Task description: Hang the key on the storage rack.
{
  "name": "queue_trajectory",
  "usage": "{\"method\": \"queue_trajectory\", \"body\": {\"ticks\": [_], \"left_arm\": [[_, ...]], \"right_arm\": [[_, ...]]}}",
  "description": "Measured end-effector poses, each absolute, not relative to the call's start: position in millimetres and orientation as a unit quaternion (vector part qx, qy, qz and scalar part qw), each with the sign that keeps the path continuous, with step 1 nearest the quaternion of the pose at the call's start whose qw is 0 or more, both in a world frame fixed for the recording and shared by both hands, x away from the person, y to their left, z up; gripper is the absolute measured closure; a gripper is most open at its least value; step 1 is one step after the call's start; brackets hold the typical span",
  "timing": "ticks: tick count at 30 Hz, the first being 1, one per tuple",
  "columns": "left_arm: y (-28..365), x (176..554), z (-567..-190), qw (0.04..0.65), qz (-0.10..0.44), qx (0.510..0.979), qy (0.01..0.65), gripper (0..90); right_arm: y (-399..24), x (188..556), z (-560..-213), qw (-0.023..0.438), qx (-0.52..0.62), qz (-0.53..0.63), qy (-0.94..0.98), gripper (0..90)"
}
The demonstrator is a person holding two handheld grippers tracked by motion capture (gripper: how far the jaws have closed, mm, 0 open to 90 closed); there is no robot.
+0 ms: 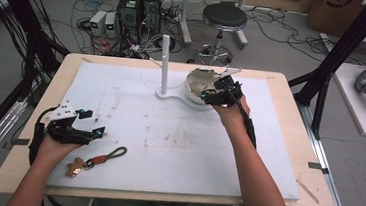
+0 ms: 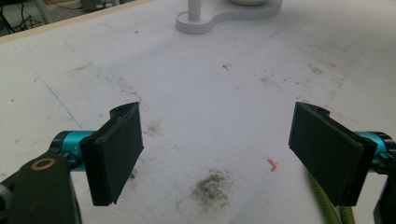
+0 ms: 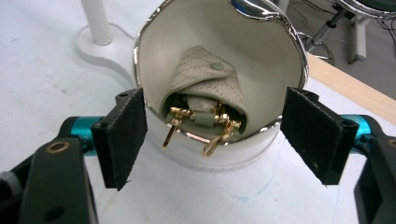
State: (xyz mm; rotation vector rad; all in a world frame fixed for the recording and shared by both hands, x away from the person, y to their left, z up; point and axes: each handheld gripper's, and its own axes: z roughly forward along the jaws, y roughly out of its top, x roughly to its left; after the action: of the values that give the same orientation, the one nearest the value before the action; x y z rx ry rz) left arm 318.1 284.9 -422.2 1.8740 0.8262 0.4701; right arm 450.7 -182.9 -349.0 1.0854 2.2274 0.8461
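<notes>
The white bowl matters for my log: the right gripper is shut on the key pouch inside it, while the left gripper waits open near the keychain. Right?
Not quite. In the right gripper view the right gripper is open, its jaws flanking the white bowl, apart from the key pouch. The left gripper does wait open near the keychain.

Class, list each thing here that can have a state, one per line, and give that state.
Left gripper: open, empty, over the mat.
Right gripper: open, at the bowl's rim.
Bowl: tipped toward the right gripper.
Key pouch: inside the bowl, gold hooks out.
Keychain: flat on the mat.
</notes>
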Motion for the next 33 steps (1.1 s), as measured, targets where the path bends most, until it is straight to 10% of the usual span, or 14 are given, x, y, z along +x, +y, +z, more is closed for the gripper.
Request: {"method": "queue_trajectory", "body": {"ticks": [33], "left_arm": [[275.3,323.4,-422.1,0.505,0.187,0.776,0.328,17.6]], "right_arm": [[-271.8,355.4,-397.5,0.234,0.416,0.426,0.768,20.9]]}}
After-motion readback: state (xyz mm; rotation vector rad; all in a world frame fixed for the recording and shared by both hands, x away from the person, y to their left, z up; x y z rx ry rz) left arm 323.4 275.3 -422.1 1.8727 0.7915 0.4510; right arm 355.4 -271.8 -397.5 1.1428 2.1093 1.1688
